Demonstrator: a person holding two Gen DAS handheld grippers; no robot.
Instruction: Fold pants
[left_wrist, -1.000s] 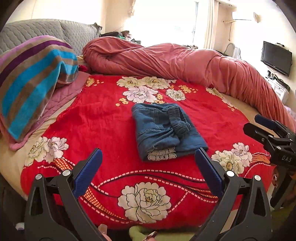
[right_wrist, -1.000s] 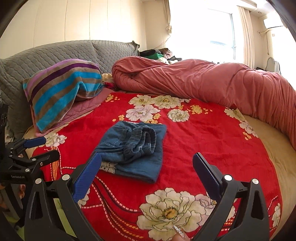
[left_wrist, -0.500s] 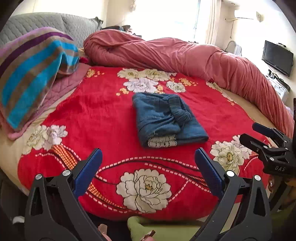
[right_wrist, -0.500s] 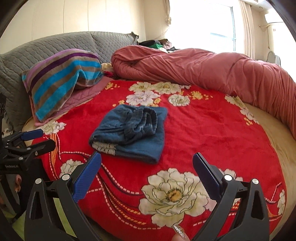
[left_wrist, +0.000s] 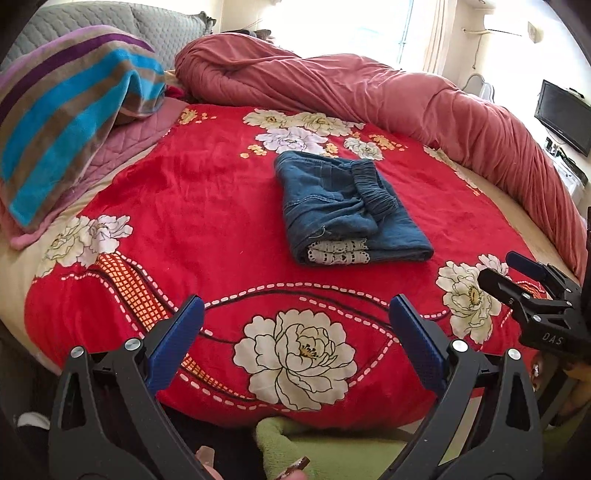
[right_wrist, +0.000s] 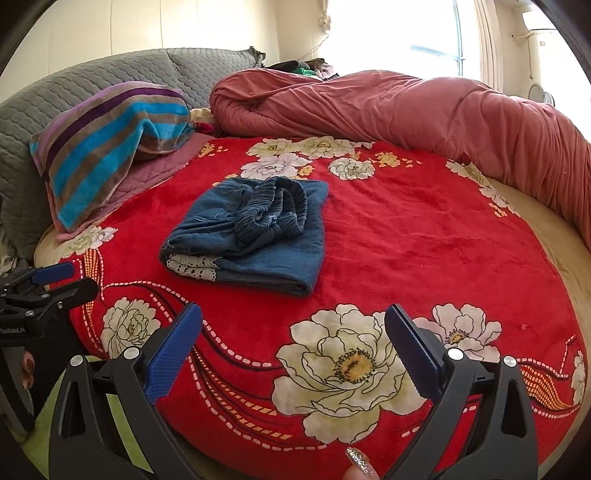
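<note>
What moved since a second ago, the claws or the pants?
The claws. Both the left claw and the right claw pulled back toward the bed's near edge, open and empty, nothing grabbed or dropped. The folded blue pants stayed put on the red flowered blanket.

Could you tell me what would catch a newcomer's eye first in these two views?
First the bright red floral blanket that covers the round bed, with the folded blue pants lying alone near its middle. Behind them a bulky pink duvet curves along the far edge, and a striped pillow leans at the far left. Both grippers, left and right, are open, short of the pants.
</note>
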